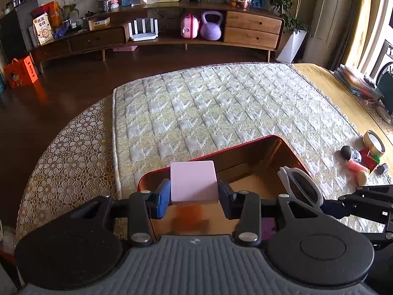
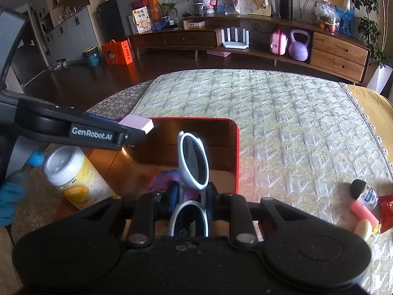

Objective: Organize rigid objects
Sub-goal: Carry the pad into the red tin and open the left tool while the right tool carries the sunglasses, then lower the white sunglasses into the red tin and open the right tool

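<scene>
My left gripper (image 1: 194, 194) is shut on a flat pink block (image 1: 194, 182) and holds it over the near left part of a red tin box (image 1: 270, 139) with a golden inside. The pink block (image 2: 137, 123) and the left gripper (image 2: 127, 135) also show in the right wrist view, above the box's (image 2: 237, 152) left rim. My right gripper (image 2: 190, 196) is shut on white-framed sunglasses (image 2: 192, 162), upright over the box. The sunglasses (image 1: 303, 186) show at the box's right side in the left wrist view. A purple object (image 2: 165, 178) lies inside the box.
A white and yellow bottle (image 2: 73, 174) lies left of the box. Small items lie on the quilted mat at right: a black egg shape (image 2: 357, 186), a pink tube (image 2: 363, 211), a red packet (image 2: 386, 209), and a tape roll (image 1: 374, 142). A wooden TV cabinet (image 1: 253, 28) stands behind.
</scene>
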Demonstrator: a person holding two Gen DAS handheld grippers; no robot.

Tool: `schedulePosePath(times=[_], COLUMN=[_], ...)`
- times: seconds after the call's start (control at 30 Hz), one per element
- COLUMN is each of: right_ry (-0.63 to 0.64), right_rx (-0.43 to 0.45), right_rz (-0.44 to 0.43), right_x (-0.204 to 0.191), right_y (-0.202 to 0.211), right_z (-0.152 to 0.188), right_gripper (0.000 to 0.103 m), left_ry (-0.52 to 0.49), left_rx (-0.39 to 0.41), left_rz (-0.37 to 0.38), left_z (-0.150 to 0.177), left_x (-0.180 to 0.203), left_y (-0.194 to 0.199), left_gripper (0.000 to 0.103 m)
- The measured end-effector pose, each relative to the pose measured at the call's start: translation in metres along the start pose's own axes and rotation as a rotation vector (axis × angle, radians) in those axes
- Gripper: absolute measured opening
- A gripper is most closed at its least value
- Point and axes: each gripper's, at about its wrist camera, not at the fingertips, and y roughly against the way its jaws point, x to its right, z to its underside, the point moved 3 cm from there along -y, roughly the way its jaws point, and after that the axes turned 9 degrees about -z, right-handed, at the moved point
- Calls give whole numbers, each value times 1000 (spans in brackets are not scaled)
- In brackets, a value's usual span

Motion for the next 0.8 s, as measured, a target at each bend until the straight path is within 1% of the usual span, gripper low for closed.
schedulePosePath(times=[0.13, 0.17, 0.23, 0.37, 0.4, 0.57, 0.63, 0.67, 0.73, 0.8], right_ry=[8, 2, -16, 5, -5, -11, -20, -22, -27, -31], right_rx=[3, 5, 3, 9, 8, 4, -7, -14, -14, -9], right_rz=[-15, -19, -26, -18, -23, -8, 1, -6, -11, -17], right_x=[-4, -4, -2, -5, -4, -2, 1, 3, 4, 3], right_y=[-2, -2, 1, 4, 5, 5, 1, 0, -1, 0], right_z=[0, 0, 2, 4, 4, 2, 3, 4, 5, 6], right_gripper=[22, 22, 22, 22, 22, 23, 25, 29, 29, 32], left_ry=[-19, -14, -19, -26, -24, -13, -10, -8, -4, 4], left_rx=[-29, -28, -41, -42, -40, -70, -91, -96, -93, -88], left_rz=[8, 24, 21, 16, 20, 26, 17, 15, 19, 24], left_z=[1, 0, -2, -7, -8, -13, -12, -10, -8, -8], left_x=[2, 1, -1, -5, -6, -15, -16, -16, -17, -18], left_y=[-10, -10, -12, -13, -12, -21, -28, -29, -30, -28], left_gripper=[41, 41, 41, 40, 37, 36, 36, 36, 36, 36])
